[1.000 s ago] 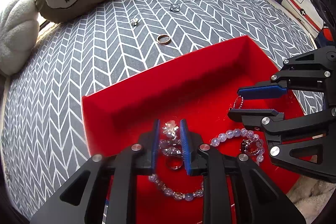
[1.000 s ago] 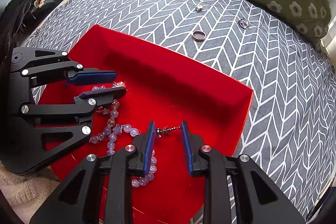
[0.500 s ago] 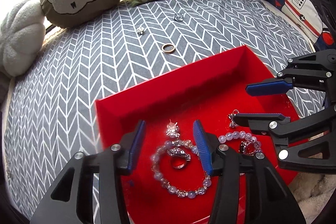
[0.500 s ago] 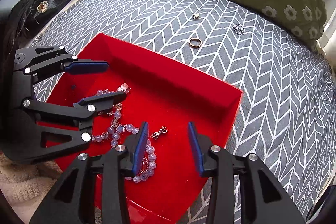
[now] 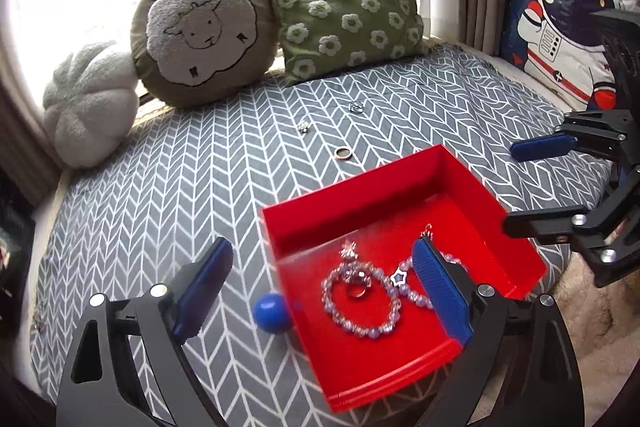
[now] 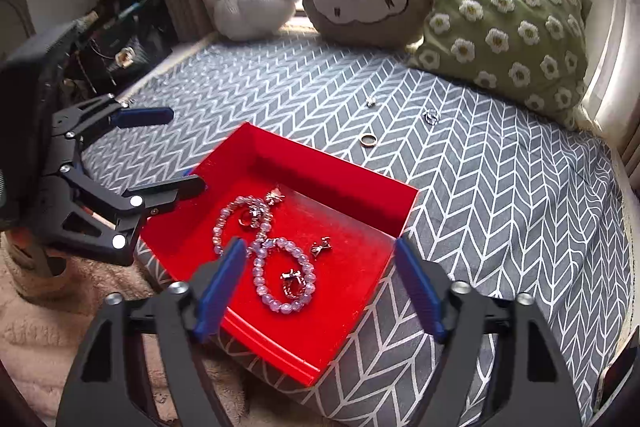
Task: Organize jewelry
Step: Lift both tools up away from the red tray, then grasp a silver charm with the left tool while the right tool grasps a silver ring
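Observation:
A red tray (image 5: 352,187) (image 6: 332,163) lies on the grey chevron cushion and holds two pale bead bracelets (image 5: 362,331) (image 6: 276,303), a ring (image 5: 357,291) and small silver pieces (image 6: 322,247). My left gripper (image 5: 320,251) (image 6: 180,151) hovers above the tray's left side, its jaws opening wide with nothing held between them. My right gripper (image 6: 320,247) (image 5: 528,187) hovers over the tray's near right part, its jaws also opening and empty. Beyond the tray on the cushion lie a gold ring (image 5: 343,153) (image 6: 368,139), a silver ring (image 5: 355,106) (image 6: 431,115) and a small sparkly stud (image 5: 303,126) (image 6: 370,101).
A small blue ball (image 5: 272,311) rests against the tray's left wall. A sheep pillow (image 5: 200,27), a green flowered pillow (image 5: 344,11) and a grey plush pillow (image 5: 88,107) line the window side. An astronaut cushion (image 5: 560,39) stands at the right, and a fuzzy beige rug (image 6: 48,327) lies below.
Both grippers opened wide, leaving the small pieces they were around lying in the tray. Both rose and drew back, so the pillows and window came into view.

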Demonstrator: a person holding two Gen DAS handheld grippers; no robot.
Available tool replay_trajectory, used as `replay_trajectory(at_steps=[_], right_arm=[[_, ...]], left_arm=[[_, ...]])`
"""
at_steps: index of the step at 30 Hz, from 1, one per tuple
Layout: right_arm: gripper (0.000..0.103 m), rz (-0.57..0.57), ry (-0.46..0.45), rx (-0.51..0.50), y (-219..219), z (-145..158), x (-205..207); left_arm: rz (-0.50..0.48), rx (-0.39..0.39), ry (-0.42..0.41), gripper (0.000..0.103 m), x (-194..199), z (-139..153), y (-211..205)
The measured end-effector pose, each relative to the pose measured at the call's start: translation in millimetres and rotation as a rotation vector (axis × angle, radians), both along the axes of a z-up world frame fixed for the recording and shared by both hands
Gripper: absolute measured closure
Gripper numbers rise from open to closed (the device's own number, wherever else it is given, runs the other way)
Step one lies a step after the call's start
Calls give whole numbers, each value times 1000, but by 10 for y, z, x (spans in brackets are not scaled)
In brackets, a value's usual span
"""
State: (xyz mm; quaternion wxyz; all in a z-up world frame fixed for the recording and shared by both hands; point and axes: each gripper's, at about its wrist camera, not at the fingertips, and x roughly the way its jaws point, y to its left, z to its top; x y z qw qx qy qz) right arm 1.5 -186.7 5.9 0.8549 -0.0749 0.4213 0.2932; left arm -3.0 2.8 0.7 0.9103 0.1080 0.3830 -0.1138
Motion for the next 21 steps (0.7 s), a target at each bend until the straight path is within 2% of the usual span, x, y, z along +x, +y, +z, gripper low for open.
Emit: replay_trajectory(at_steps=[3,9,12,15,18,21], right_arm=[[19,30,-29,46,-46,17,-120],[19,37,-83,54,-13,159,-8],[19,9,-140,14,34,327,218],[19,-43,-152,-1,64,431,669],[19,-90,-119,16,57,395,1188],[19,-121,-83,4,68,185,1719]], left_arm=[[18,-33,2,15,-60,-11,105],[11,-68,-1,15,47,147,253],[-13,-54,-9,15,353,316,264],[-49,-26,-4,15,854,372,219],[-36,-1,-15,15,1364,259,181],[-22,18,13,15,1854,-12,140]])
